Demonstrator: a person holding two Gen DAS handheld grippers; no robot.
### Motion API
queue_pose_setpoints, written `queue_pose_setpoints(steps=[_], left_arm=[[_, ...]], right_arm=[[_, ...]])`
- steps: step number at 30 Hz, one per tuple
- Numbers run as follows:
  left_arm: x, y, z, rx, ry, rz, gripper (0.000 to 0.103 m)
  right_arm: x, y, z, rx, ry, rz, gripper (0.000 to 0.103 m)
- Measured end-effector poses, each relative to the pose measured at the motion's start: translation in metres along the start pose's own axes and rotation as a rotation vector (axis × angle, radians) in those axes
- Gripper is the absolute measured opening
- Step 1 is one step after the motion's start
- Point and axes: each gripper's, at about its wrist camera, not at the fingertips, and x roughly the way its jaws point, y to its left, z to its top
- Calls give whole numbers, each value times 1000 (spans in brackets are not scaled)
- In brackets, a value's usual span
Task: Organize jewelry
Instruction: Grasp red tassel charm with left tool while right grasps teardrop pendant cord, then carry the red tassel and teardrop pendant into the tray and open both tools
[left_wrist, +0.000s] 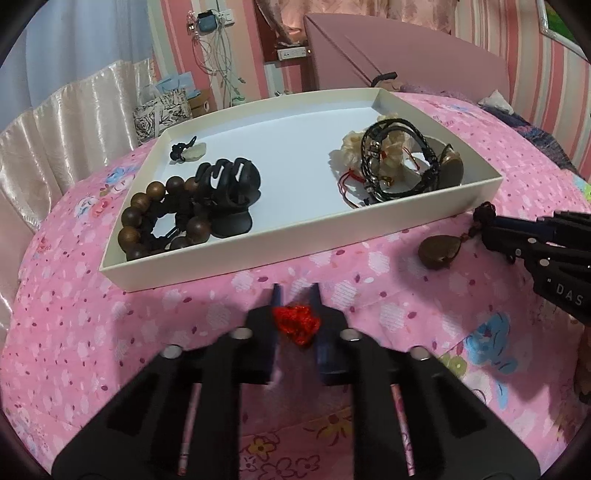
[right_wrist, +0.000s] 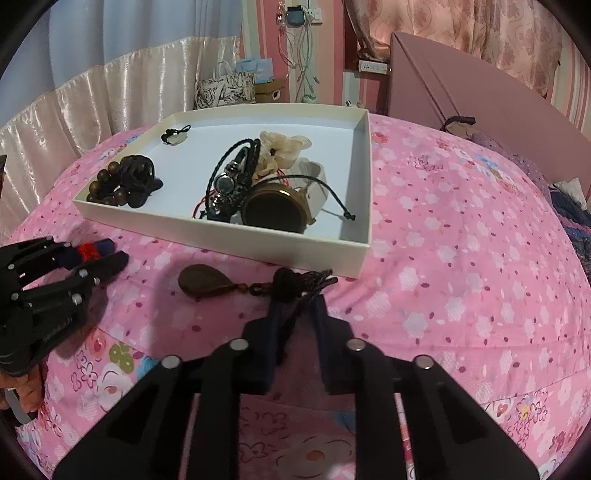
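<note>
A cream tray (left_wrist: 303, 236) (right_wrist: 229, 236) lies on the pink bedspread. It holds a brown bead bracelet (left_wrist: 147, 218) (right_wrist: 101, 192), a black hair claw (left_wrist: 229, 199), a small pale pendant (left_wrist: 192, 149), black cord bracelets (left_wrist: 399, 162) (right_wrist: 229, 177), a cream flower piece (right_wrist: 284, 146) and a round bronze case (right_wrist: 275, 214). My left gripper (left_wrist: 295, 295) is shut on a red knotted cord (left_wrist: 297, 323) (right_wrist: 88, 251) just before the tray's near wall. My right gripper (right_wrist: 297, 301) is shut on the dark cord of a brown teardrop pendant (right_wrist: 203, 282) (left_wrist: 437, 253), which rests on the bedspread.
A pink headboard (right_wrist: 461, 85) stands at the back right. A patterned bag (right_wrist: 225, 90), chargers and cables (left_wrist: 218, 55) are behind the bed by the striped wall. A satin curtain (left_wrist: 74, 122) hangs at the left. A dark knitted cloth (right_wrist: 576, 221) lies at the far right.
</note>
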Motion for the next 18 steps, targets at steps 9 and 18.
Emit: queue_pose_setpoints(steps=[9, 18], left_arm=[[-30, 6, -7, -15, -102, -8, 8], [-87, 19, 17, -41, -221, -32, 7]], right_arm=[[-18, -3, 0, 22, -79, 39, 4], [-67, -4, 32, 35, -227, 123, 4]])
